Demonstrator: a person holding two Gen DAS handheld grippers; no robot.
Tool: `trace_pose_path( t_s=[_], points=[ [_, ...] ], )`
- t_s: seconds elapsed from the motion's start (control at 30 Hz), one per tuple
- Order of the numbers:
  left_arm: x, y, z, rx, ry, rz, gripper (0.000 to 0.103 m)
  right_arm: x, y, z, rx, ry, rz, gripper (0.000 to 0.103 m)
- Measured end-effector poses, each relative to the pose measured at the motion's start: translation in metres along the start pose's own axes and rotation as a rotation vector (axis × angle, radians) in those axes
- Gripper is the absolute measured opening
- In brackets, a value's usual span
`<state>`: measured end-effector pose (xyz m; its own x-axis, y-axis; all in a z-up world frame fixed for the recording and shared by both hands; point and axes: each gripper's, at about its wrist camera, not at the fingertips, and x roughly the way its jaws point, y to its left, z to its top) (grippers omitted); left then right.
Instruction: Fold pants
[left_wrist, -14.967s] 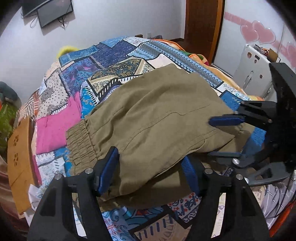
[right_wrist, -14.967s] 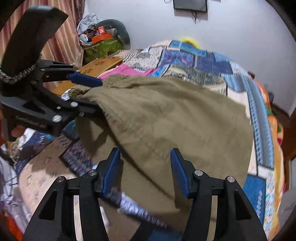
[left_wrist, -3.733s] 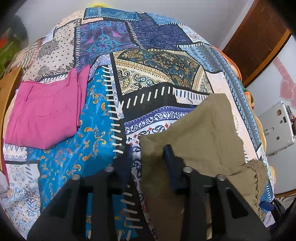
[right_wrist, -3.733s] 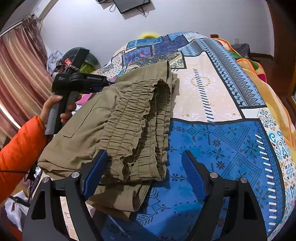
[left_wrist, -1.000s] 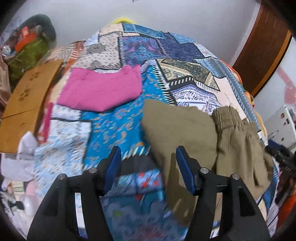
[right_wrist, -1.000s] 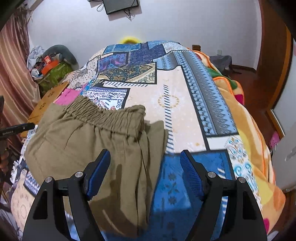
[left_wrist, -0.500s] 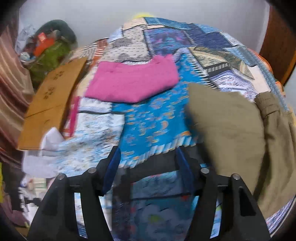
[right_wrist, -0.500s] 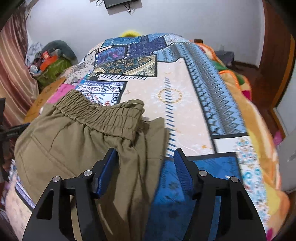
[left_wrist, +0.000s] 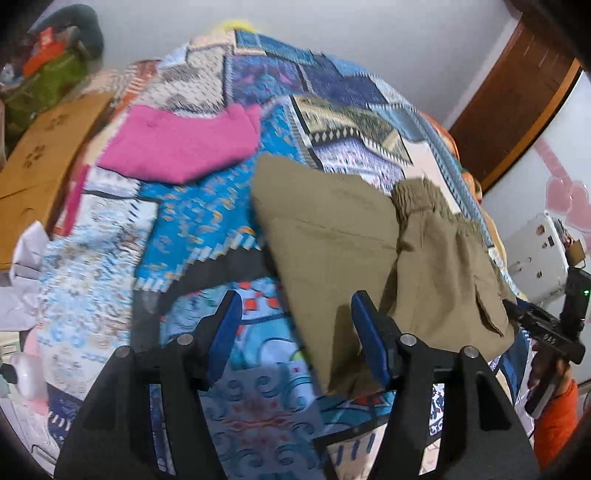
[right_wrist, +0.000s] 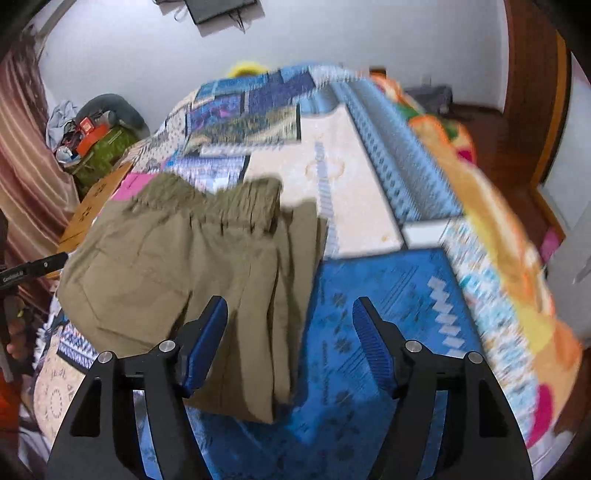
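Since the earlier frame I released the pants (right_wrist: 177, 266), now folded on the bed (right_wrist: 369, 206), and both my left gripper (left_wrist: 295, 332) and right gripper (right_wrist: 290, 336) have fingers wide and empty.

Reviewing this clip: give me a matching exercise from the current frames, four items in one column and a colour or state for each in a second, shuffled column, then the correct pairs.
Items:
1. olive pants
2. pink garment
3. left gripper
4. cardboard box

States:
A. open, holding nothing
B. brown, at the bed's left edge
C. folded, elastic waistband on top
D. lying flat on the quilt, beyond the pants

Pairs: 1-C, 2-D, 3-A, 4-B
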<state>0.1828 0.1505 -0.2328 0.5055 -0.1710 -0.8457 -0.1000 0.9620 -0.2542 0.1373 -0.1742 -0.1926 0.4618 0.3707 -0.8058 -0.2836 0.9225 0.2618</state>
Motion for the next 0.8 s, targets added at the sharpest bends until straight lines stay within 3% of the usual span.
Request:
trace_pose_path(
  t_s=[0.1, 0.17, 0.27, 0.4, 0.53, 0.63, 0.8],
  points=[
    [0.017, -0.006, 0.001, -0.002, 0.045, -0.025, 0.059, 0.018, -0.005, -0.007, 0.044, 0.042, 0.052, 0.066],
    [0.021, -0.009, 0.005, 0.007, 0.034, -0.013, 0.059, 0.023, -0.011, -0.006, 0.093, 0.046, 0.099, 0.067],
    [0.027, -0.013, 0.013, 0.005, 0.035, -0.028, 0.049, 0.03, -0.012, -0.001, 0.1, 0.046, 0.129, 0.063],
    [0.033, -0.017, 0.024, -0.003, 0.039, -0.029, 0.025, 0.036, -0.008, 0.005, 0.091, 0.047, 0.169, 0.047],
    [0.037, -0.018, 0.03, -0.01, 0.029, 0.004, 0.009, 0.042, -0.008, 0.01, 0.105, 0.033, 0.169, 0.03],
    [0.033, -0.019, 0.033, -0.018, 0.005, 0.031, 0.004, 0.04, -0.005, 0.013, 0.079, 0.01, 0.142, 0.018],
    [0.011, -0.017, 0.04, -0.074, -0.035, -0.01, 0.003, 0.028, 0.01, 0.019, -0.045, -0.042, 0.077, 0.011]
  ],
)
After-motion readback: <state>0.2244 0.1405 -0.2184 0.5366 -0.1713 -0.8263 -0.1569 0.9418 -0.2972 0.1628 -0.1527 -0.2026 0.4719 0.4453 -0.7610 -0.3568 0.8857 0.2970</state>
